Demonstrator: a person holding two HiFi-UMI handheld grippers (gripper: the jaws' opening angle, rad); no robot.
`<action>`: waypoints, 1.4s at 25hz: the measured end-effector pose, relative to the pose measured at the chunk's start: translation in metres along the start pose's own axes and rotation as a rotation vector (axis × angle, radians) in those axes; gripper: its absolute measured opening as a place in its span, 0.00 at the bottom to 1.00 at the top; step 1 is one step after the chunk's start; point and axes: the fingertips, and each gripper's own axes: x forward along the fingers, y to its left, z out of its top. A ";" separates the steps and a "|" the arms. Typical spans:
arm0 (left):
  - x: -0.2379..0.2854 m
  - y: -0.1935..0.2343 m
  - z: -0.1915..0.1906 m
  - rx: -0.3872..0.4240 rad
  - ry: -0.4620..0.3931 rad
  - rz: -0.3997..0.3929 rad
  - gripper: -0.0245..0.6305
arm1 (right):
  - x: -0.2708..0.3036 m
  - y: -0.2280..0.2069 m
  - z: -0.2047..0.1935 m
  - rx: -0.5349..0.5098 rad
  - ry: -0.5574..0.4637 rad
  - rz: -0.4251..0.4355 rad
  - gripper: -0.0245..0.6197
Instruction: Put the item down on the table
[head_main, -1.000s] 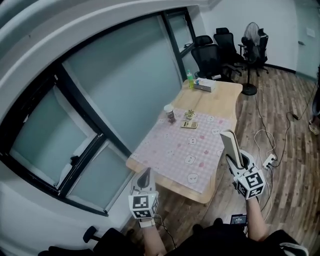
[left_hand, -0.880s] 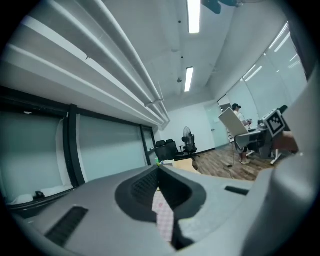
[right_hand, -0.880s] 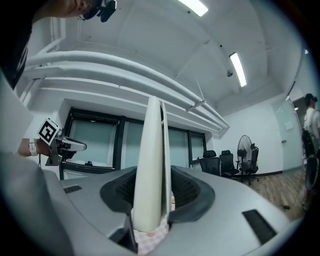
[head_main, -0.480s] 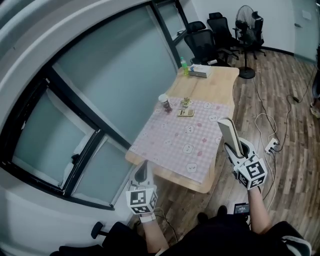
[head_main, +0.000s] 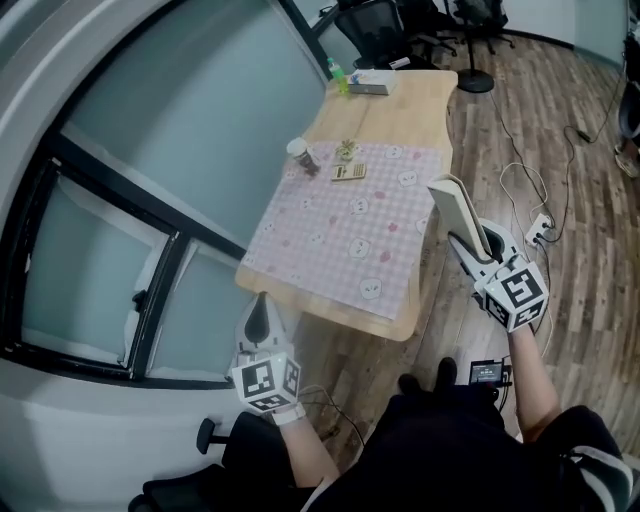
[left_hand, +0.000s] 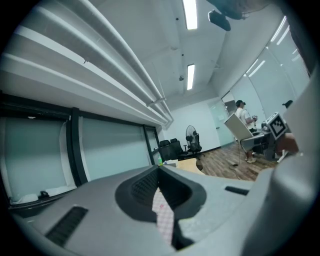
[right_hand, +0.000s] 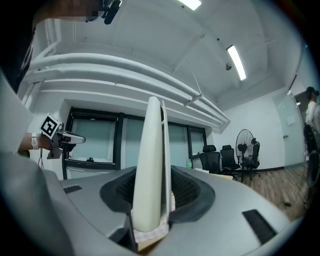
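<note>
You're bringing the right gripper (head_main: 468, 243) in, clamping the white item (head_main: 450, 205) upright, nearer the table (head_main: 395, 105) edge now; left gripper (head_main: 261, 303) is hanging pinched, empty.

- pink checked cloth (head_main: 350, 230), just ahead of the fingers of the left gripper (head_main: 260, 303)
- cup (head_main: 301, 155), tiny plant (head_main: 347, 150), flat tan gadget (head_main: 348, 172), further out past those fingers
- green bottle (head_main: 339, 76) and box (head_main: 373, 83), way beyond
- power strip (head_main: 540, 229) on the floor, right of the fingers of the right gripper (head_main: 468, 243)
- black office chairs (head_main: 368, 20), far off
</note>
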 end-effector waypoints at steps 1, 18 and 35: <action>0.001 -0.002 0.000 0.001 -0.005 0.003 0.04 | 0.000 -0.004 -0.001 -0.004 0.003 0.002 0.30; 0.074 0.011 -0.013 -0.040 -0.022 -0.037 0.04 | 0.074 -0.019 -0.016 -0.016 0.049 0.014 0.30; 0.208 0.090 -0.020 -0.102 -0.049 -0.067 0.04 | 0.218 -0.016 -0.001 -0.055 0.090 0.014 0.30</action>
